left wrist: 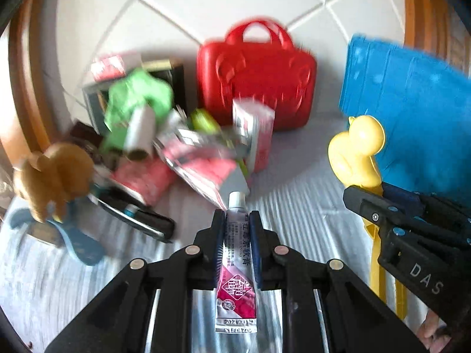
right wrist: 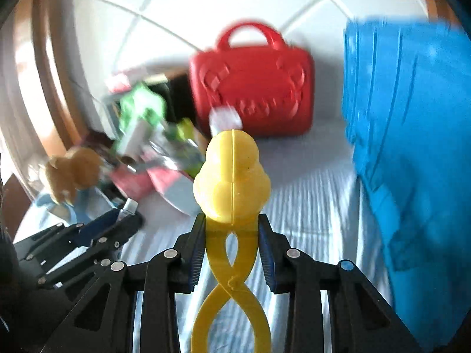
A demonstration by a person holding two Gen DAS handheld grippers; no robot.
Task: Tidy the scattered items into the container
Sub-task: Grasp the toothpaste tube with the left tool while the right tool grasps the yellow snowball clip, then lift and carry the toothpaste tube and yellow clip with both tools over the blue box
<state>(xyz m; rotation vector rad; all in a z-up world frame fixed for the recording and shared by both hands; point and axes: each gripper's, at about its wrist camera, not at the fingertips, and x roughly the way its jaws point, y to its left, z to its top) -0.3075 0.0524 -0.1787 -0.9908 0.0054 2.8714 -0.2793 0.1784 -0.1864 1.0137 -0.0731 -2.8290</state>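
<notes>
My left gripper (left wrist: pixel 237 219) is shut on a white and pink ointment tube (left wrist: pixel 235 261), cap pointing forward, held above the striped cloth. My right gripper (right wrist: pixel 232 220) is shut on the crossed handles of a yellow duck-shaped tong (right wrist: pixel 232 176); it also shows in the left wrist view (left wrist: pixel 356 150) at the right. The blue container (right wrist: pixel 412 123) stands at the right, close beside the duck tong; it shows in the left wrist view (left wrist: pixel 412 94) too. A pile of scattered items (left wrist: pixel 176 141) lies ahead left: boxes, a green cloth, a paper roll.
A red toy handbag (left wrist: pixel 256 79) stands at the back against the white tiled wall. A brown plush toy (left wrist: pixel 50 176), a blue brush (left wrist: pixel 79 244) and a black stapler-like item (left wrist: pixel 135 217) lie at the left. A wooden frame edges both sides.
</notes>
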